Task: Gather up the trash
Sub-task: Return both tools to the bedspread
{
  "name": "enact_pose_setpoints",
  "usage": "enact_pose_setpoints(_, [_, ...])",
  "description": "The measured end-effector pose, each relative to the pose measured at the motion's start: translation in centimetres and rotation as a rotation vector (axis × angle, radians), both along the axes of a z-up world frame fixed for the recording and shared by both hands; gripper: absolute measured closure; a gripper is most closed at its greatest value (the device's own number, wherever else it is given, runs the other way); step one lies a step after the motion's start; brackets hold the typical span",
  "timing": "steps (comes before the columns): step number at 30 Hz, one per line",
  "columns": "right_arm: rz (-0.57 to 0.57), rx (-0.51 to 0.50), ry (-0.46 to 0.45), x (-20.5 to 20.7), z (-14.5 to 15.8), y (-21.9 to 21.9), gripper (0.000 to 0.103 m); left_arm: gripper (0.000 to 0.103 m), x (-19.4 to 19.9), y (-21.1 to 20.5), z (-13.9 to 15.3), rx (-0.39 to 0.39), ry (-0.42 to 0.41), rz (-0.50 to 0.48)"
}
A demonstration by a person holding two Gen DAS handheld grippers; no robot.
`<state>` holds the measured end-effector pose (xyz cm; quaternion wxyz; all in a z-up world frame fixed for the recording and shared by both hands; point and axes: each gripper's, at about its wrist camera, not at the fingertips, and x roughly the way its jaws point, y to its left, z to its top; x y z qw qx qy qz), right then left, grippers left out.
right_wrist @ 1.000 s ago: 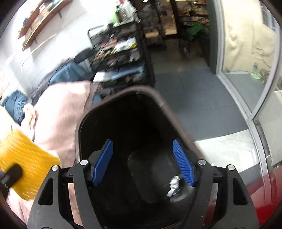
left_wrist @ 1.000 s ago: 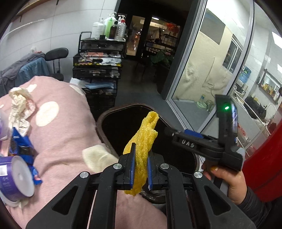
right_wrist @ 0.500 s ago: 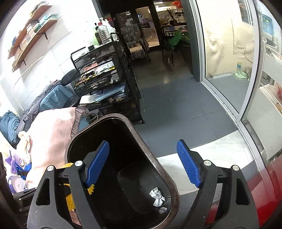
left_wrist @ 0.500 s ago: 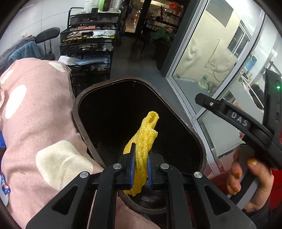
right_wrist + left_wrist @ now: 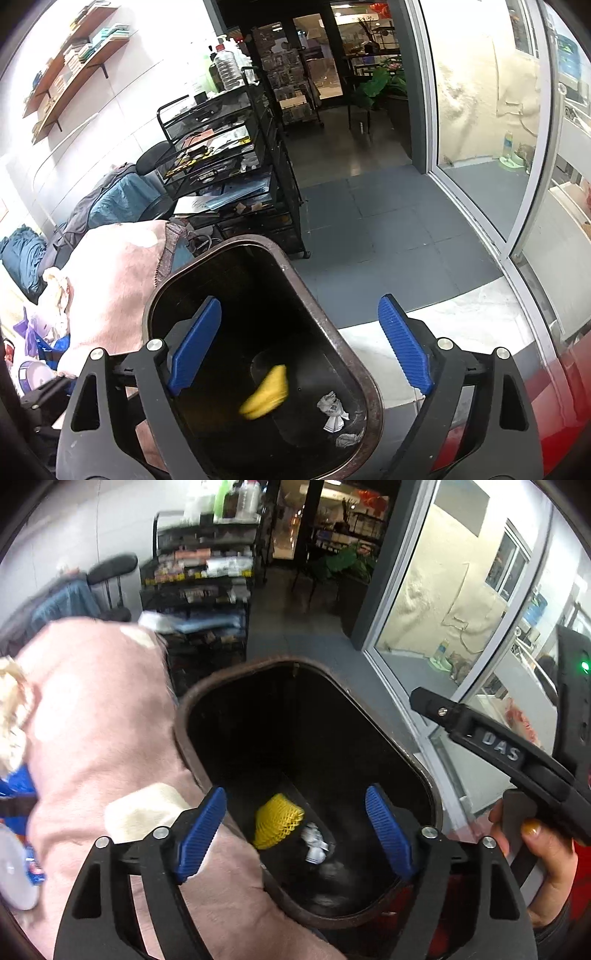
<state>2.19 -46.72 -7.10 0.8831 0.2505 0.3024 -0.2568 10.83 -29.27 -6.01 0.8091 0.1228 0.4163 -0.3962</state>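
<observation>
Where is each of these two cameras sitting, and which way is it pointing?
Left wrist view: rides on the left claw, looking down into the dark bin; both blue pads, the right claw and a hand show.
Right wrist view: rides on the right claw, looking down into the bin and across the floor; only its own pads show.
Shared: bin, yellow foam net, crumpled paper, pink blanket.

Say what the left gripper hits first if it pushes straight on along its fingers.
Likely the yellow foam net lying inside the brown trash bin. The left gripper is open and aimed into the bin's mouth; depth is unclear, so the bin's floor may come first.
</observation>
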Motion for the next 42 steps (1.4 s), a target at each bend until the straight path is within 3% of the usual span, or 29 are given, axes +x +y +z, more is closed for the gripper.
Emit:
enact_pose_setpoints(7, [0.044, -0.02, -0.018, 0.3, 0.4, 1.2, 0.012, 0.016, -2.4, 2.1, 2.8, -0.025, -0.178, 0.02])
enact_pose_setpoints(11, [0.079, -0.034, -0.027, 0.6, 0.5, 2.1, 0.011, 0.012, -3.3, 3.9, 4.4, -0.058, -0.237, 0.048])
enact_pose_setpoints(22, [0.221, -0.099, -0.063, 1.8, 2.1, 7.2, 0.01, 0.008, -5.2, 10.3, 6.8, -0.083, -0.407, 0.222])
enact_pose_setpoints(34, [0.53, -0.182, -0.173, 3.5, 5.0, 17.7, 0.007, 0.005, -5.2, 21.7, 7.6, -0.091, -0.46, 0.547])
enact_pose_setpoints(42, [0.781, -0.187, -0.183, 5.1, 5.6, 25.3, 0.007, 0.005, -4.3, 29.9, 5.6, -0.061, -0.377, 0.743])
